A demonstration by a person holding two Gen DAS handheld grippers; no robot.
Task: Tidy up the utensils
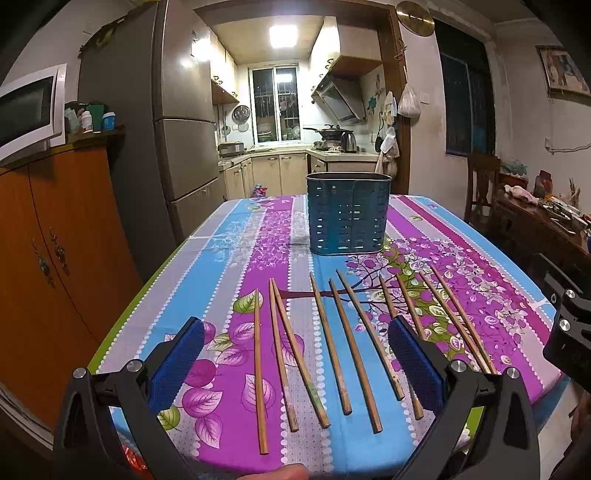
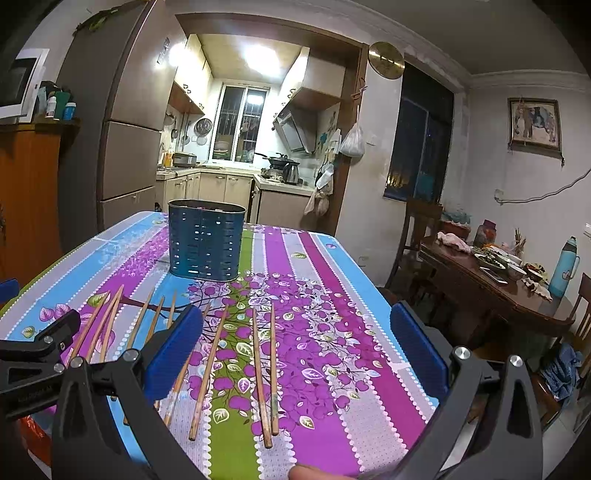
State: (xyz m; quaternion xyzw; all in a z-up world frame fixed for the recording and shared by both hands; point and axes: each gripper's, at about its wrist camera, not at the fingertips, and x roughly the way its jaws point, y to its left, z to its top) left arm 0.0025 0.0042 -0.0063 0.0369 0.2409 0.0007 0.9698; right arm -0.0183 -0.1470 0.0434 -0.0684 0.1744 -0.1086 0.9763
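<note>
Hovering low at the near edge of the bench [image 1: 221,236], both tongs spread wide and gripping nothing: left tongs [image 1: 295,360] lining up over the chopsticks [image 1: 334,341], right tongs [image 2: 297,349] hanging off to the side above the last pair [image 2: 266,373]. Lying flat and fanned out in a loose row, tips pointing away, probably for easy one-at-a-time pinching. Standing upright just beyond, the blue slotted holder [image 1: 348,214], looking empty and waiting. Nothing blocking the path between; sitting well apart on the right, a cluttered dining table [image 2: 491,291].

light: kitchen ceiling lamp [image 1: 283,35], glaring | room dim | edges: fisheye-warped, dark
</note>
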